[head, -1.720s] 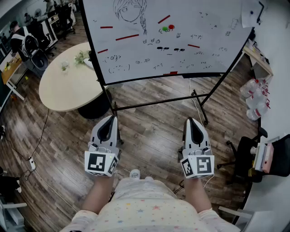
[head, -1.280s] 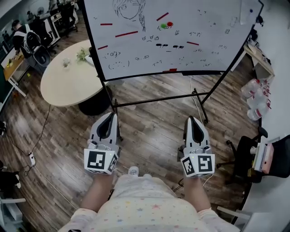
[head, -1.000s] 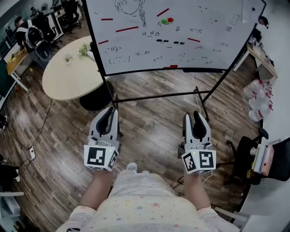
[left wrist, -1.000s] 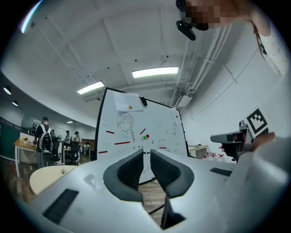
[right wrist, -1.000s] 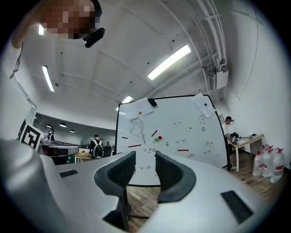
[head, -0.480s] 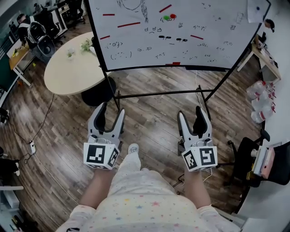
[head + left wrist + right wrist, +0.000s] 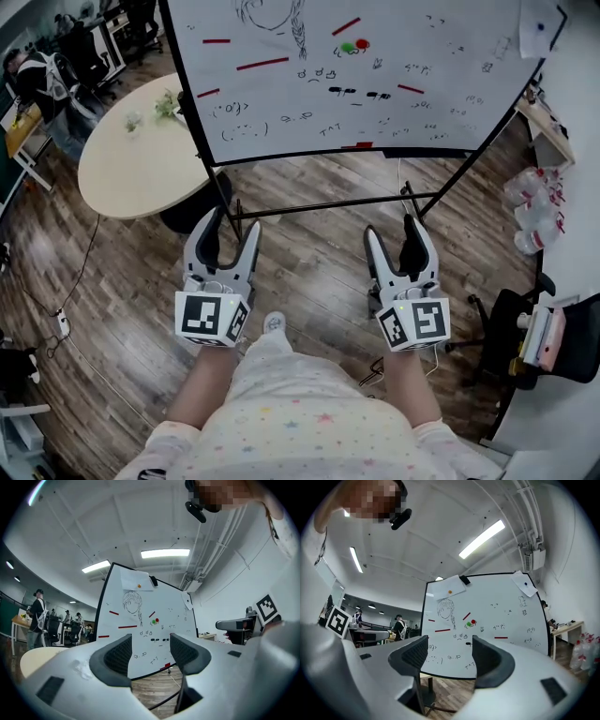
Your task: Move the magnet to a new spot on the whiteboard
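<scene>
High on the whiteboard (image 7: 450, 103), well ahead of both grippers, the red round magnet (image 7: 362, 43) sits just beside a green round magnet (image 7: 347, 47). Over the wooden floor (image 7: 309, 253), the left gripper (image 7: 231, 227) has just been opening its fingers (image 7: 117, 654), which are spread wide with nothing between them. The right gripper (image 7: 392, 230) has its fingers (image 7: 415, 656) wide apart too, also empty.

Round beige table (image 7: 131, 178) left; black chair (image 7: 508, 321) right; bottles (image 7: 531, 199), possibly water.

Wood floor (image 7: 319, 262), bearing whiteboard stand (image 7: 328, 206), round table (image 7: 127, 178), black chair (image 7: 506, 314)
</scene>
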`<state>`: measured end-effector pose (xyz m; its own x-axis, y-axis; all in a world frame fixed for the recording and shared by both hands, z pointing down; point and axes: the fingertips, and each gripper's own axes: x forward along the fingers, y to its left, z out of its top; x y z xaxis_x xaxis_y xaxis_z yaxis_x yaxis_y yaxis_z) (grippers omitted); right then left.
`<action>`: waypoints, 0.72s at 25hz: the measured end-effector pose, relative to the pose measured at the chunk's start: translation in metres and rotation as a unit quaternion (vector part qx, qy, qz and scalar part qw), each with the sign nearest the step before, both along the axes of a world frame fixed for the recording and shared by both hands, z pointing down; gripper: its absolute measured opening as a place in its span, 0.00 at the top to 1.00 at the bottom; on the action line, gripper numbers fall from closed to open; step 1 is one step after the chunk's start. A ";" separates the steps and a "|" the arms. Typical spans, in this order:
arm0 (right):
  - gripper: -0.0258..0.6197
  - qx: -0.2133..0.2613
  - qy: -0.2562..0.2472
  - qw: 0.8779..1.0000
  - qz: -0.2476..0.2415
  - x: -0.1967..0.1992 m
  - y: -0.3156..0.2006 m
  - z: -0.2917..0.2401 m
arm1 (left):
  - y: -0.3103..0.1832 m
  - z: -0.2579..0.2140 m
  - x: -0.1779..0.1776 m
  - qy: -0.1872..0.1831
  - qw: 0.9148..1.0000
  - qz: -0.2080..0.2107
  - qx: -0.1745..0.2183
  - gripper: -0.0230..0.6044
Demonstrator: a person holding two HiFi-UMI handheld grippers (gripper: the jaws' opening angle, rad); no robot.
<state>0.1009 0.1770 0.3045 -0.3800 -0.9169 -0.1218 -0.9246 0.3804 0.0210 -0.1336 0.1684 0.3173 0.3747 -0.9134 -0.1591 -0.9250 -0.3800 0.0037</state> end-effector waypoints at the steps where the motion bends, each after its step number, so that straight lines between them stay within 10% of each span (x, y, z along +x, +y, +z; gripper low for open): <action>1: 0.52 0.002 0.000 1.000 0.003 -0.003 -0.011 -0.002 | -0.011 -0.002 -0.002 -0.001 1.000 0.004 0.002 0.59; 18: 0.54 -0.030 -0.016 0.999 0.025 -0.057 -0.145 0.012 | -0.155 0.003 -0.056 0.002 0.999 0.032 -0.008 0.59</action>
